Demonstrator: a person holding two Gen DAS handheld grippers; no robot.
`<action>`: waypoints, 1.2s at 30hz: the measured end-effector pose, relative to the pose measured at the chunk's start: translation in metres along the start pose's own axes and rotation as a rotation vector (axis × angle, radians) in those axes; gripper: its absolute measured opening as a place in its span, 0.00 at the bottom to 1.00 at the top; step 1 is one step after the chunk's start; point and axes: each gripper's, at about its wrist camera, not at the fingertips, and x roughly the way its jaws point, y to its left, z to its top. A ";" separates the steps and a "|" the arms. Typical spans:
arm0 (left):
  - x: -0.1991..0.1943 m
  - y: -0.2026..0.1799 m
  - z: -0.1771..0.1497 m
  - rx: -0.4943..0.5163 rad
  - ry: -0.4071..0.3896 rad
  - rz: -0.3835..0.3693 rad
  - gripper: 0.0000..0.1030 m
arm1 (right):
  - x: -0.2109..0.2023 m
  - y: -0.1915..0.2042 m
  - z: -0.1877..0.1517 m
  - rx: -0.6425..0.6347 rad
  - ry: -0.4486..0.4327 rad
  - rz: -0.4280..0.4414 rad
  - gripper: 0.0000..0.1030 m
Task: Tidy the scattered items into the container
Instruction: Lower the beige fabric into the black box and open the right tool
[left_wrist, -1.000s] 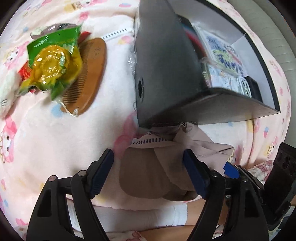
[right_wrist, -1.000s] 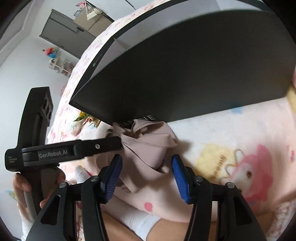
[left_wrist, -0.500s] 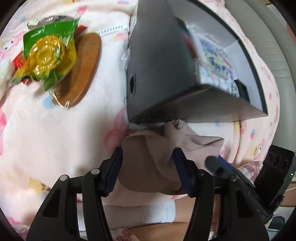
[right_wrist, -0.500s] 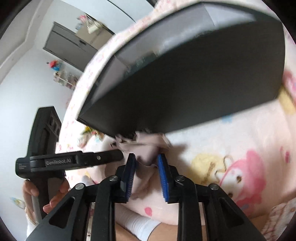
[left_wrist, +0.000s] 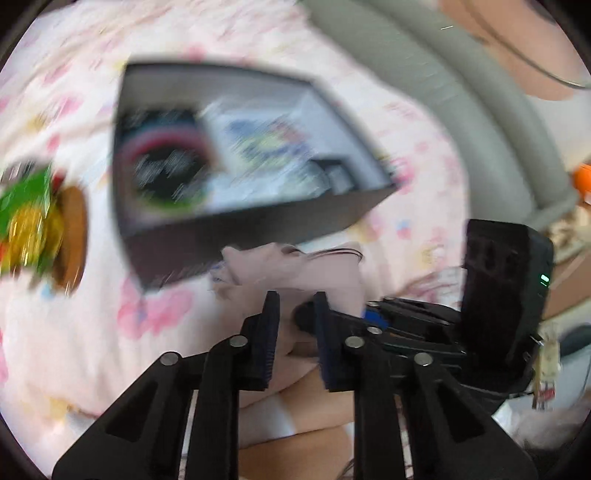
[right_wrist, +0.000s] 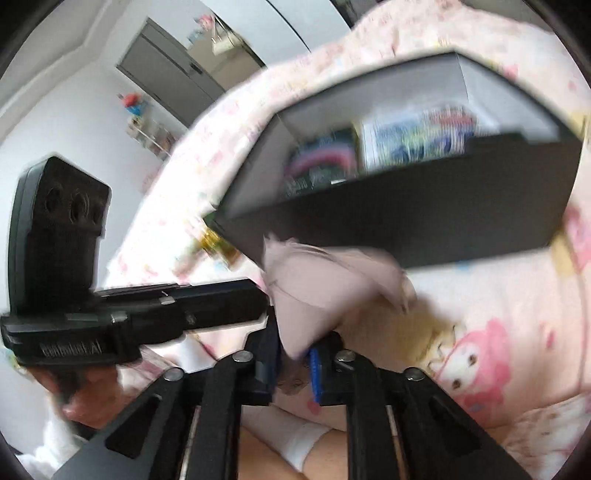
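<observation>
A crumpled beige cloth (left_wrist: 295, 266) hangs lifted just in front of the black box (left_wrist: 258, 218), held from both sides. My left gripper (left_wrist: 295, 310) has its jaws closing tight on the cloth's lower edge, and the pads press it. In the right wrist view my right gripper (right_wrist: 297, 350) pinches the same beige cloth (right_wrist: 317, 291), its jaws closing onto it too. The open box (right_wrist: 406, 229) holds printed packets and a dark round item. The left gripper (right_wrist: 255, 299) reaches in from the left beside the cloth.
A green snack packet (left_wrist: 26, 221) lies on a wooden comb (left_wrist: 75, 240) left of the box, on the pink cartoon blanket (left_wrist: 110, 350). A grey padded edge (left_wrist: 480, 110) curves behind. A leg in a white sock (left_wrist: 273, 417) lies under the grippers.
Both grippers went from wide apart to pinched on the beige cloth. Both then rose with it, so the inside of the box now shows.
</observation>
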 end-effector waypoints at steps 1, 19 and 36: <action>-0.008 -0.003 0.005 0.015 -0.017 -0.013 0.15 | -0.012 0.002 0.007 -0.016 -0.029 -0.002 0.09; 0.026 -0.013 0.165 0.014 -0.085 0.060 0.15 | -0.021 -0.015 0.161 -0.144 -0.132 -0.099 0.10; 0.114 0.031 0.156 -0.029 0.138 0.080 0.33 | -0.004 -0.082 0.179 -0.066 -0.135 -0.395 0.14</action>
